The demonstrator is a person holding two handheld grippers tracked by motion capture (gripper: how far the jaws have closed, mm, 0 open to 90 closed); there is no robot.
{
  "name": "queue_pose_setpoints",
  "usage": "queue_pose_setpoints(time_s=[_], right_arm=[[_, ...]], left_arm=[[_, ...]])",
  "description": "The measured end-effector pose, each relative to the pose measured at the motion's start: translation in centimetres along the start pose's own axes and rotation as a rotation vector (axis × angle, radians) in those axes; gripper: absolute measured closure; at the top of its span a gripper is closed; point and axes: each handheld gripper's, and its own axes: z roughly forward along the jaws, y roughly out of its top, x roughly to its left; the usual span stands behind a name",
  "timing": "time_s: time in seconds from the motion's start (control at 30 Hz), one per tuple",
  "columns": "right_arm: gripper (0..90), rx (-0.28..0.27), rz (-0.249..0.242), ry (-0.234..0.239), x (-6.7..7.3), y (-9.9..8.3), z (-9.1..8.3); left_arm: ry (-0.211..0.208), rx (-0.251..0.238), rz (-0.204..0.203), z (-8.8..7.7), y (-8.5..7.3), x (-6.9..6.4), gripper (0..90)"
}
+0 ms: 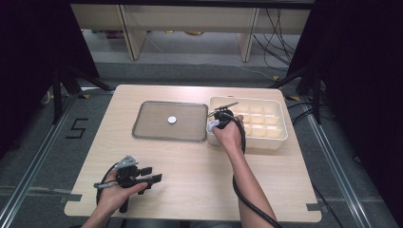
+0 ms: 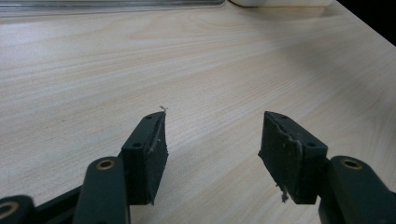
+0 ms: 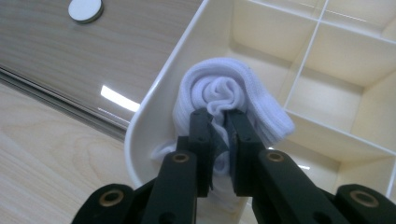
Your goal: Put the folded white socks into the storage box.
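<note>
Left gripper (image 1: 154, 178): jaws spread wide, nothing between them, low over bare wooden table (image 1: 190, 166).
Tray (image 1: 142, 121): grey, well ahead of left fingers; small white disc (image 1: 171, 120) on it.
Right gripper (image 3: 219, 126): jaws narrow, pinching rolled white sock (image 3: 224, 88).
Sock position: between right fingers, against near-left corner wall of cream divided organizer box (image 3: 159, 93), in the corner compartment.

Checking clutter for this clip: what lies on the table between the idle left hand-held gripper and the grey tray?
Nothing: the high view shows bare wooden table between the left hand-held gripper and the grey tray. The left gripper view shows the same bare wood ahead of its open jaws.
</note>
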Motion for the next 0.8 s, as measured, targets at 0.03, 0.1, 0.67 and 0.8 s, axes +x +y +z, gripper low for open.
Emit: queue_pose_setpoints(time_s=[0.03,0.1,0.67,0.8], right_arm=[[78.8,-0.031,-0.023,0.005,-0.3,0.0,0.1],[72.5,-0.050,-0.004,0.016,-0.3,0.0,-0.3],[52.3,-0.141,-0.001,0.033,-0.7,-0.5,-1.9],[49.9,-0.170,-0.015,0.054,-1.0,-1.0,-2.3]], left_arm=[[0.002,-0.001,-0.003,0.0,0.0,0.0,40.1],[0.006,-0.002,-0.003,0.0,0.0,0.1,40.2],[0.005,-0.009,-0.005,0.0,0.0,0.1,40.2],[0.011,-0.011,-0.007,-0.1,0.0,0.2,40.1]])
